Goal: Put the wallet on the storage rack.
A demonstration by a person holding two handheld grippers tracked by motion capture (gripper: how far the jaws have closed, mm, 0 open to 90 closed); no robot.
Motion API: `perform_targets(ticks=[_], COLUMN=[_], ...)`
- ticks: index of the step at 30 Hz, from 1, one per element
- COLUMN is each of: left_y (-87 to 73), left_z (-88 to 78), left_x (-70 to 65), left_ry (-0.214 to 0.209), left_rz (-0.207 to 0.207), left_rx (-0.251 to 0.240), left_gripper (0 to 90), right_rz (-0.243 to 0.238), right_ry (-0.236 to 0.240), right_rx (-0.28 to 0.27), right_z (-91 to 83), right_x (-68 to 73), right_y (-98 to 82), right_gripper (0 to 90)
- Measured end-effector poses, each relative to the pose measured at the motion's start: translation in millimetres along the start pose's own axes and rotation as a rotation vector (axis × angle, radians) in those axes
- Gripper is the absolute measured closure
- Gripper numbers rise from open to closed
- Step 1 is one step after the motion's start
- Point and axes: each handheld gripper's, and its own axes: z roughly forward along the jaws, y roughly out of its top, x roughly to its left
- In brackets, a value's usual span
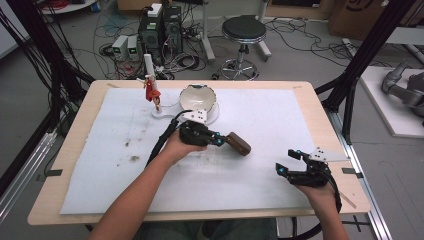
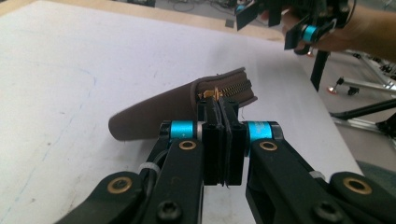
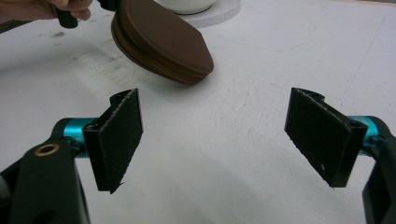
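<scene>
A white sheet covers the wooden worktop [image 1: 75,197]. The left gripper [image 1: 218,139] has its fingers [image 2: 212,140] pinched tight on the zip edge of a brown leather zip pouch [image 1: 239,144], near the worktop's middle. The right gripper [image 1: 290,162] rests near the right edge, fingers wide apart.

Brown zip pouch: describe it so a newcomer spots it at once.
On the white sheet covering the wooden table, look just in front of the white bowl. There the left gripper is shut on a flat, rounded brown leather pouch, pinched at its brass zip. It is the one dark brown thing there.
</scene>
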Motion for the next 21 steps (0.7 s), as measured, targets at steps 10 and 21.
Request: perform_targets(ticks=[10, 21], left_y=[15.7, 34.1], left_z=[-26.1, -55.9], left_x=[3.0, 15.4], left_ry=[0.022, 0.1], left_rz=[0.004, 0.003], left_rx=[-0.076, -0.13], left_gripper=[88.4, 88.4], right_rz=[-0.002, 0.0], right_ry=[0.006, 0.01], right_rx=[0.007, 0.005], right_z=[3.0, 3.9], right_x=[0.2, 0.2], right_y=[0.3, 0.4], right_gripper=[19.6, 19.6])
